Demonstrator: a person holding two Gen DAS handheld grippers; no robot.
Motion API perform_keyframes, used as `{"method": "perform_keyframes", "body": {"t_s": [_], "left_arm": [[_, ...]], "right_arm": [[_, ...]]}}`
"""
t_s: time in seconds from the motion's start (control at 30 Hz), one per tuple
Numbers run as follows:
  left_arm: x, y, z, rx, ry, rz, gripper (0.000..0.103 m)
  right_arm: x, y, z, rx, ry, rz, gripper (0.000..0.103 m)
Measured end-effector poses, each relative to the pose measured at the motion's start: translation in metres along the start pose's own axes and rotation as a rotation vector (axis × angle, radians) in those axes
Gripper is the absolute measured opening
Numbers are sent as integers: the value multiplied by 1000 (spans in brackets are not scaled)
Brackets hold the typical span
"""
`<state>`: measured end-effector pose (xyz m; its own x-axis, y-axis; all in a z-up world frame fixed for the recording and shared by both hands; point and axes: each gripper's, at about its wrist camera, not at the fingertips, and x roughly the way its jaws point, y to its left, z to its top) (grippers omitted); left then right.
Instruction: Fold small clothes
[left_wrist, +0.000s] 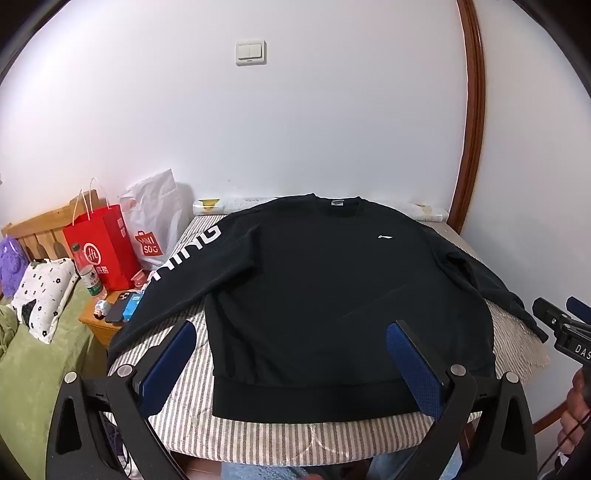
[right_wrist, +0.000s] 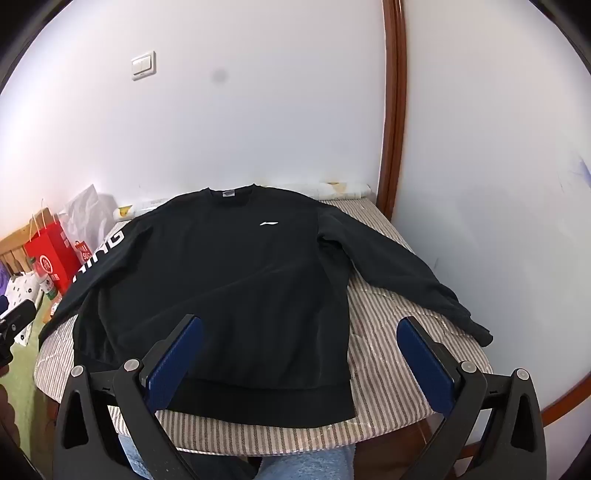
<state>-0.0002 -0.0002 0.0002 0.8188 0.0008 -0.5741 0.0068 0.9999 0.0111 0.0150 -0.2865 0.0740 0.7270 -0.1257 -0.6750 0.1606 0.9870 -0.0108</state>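
A black sweatshirt (left_wrist: 325, 295) (right_wrist: 229, 280) lies flat, front up, on a striped table (left_wrist: 280, 439) (right_wrist: 391, 354), its collar toward the wall and both sleeves spread out. White letters run down its left sleeve (left_wrist: 184, 254). My left gripper (left_wrist: 291, 354) hovers open above the hem's left part, nothing between its blue pads (left_wrist: 413, 365). My right gripper (right_wrist: 299, 350) is open above the hem's right corner, also holding nothing. In the left wrist view the right gripper (left_wrist: 565, 325) shows at the right edge.
A red paper bag (left_wrist: 101, 247) and a white shopping bag (left_wrist: 155, 221) stand left of the table, by a wooden nightstand (left_wrist: 107, 321) with a bottle and phones. A green bed (left_wrist: 33, 354) is further left. White wall and a brown door frame (right_wrist: 393, 110) lie behind. A person's jeans (right_wrist: 295, 461) show below.
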Motion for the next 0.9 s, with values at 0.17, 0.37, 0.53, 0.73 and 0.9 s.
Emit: {"method": "perform_keyframes", "body": {"t_s": [0.17, 0.37, 0.53, 0.73, 0.9], "left_arm": [[-1, -7, 2, -1, 2, 3, 103], [-4, -8, 6, -11, -1, -4, 103], [-8, -2, 8, -10, -9, -12, 103], [-9, -3, 8, -8, -12, -11, 103], [-11, -2, 7, -8, -13, -12, 103]], "right_arm": [[-1, 0, 0, -1, -2, 4, 103], [-1, 0, 0, -1, -1, 3, 103], [-2, 1, 0, -2, 0, 1, 103], [-8, -1, -1, -2, 3, -3, 103], [-6, -1, 0, -5, 1, 0, 103]]}}
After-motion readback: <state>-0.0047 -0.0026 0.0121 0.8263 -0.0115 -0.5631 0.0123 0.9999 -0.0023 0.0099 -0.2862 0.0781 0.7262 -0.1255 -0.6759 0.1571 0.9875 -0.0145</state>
